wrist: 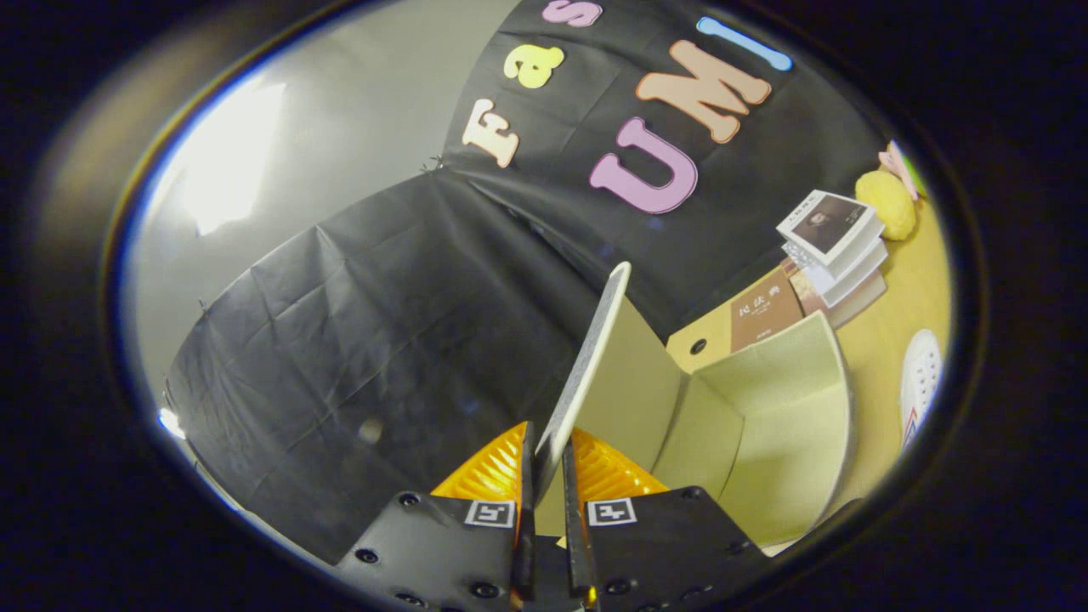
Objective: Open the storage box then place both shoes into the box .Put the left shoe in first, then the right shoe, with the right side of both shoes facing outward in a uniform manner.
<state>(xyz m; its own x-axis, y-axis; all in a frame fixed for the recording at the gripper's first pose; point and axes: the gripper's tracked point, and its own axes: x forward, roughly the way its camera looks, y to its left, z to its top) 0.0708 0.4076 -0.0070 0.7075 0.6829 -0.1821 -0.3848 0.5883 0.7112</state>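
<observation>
So the tool is clamped on the edge of the storage box lid, both fingers pressing on that thin flat panel at bottom centre of the frame, and the lid runs up from there toward the middle, swung up on edge. The storage box sits lower right, just beyond the fingers, open, and as far as I can see it has nothing in it. My read: the opening step is basically done or nearly so, and both shoes are still left to do, left one first, then the right. One shoe is lying on the surface at the far right edge of the frame, near the box; can't tell which shoe it is, and it's partly cut off. Materials: the box looks like stiff board with a pale, matte, slightly fabric-like lining, straight walls bent by the lens; the lid is thin, rigid, speckled on its edge. The shoe looks white with rows of eyelets. Behind the box, upper right, there's a stack of books and a fuzzy yellow toy on the yellowish wood-tone surface.
</observation>
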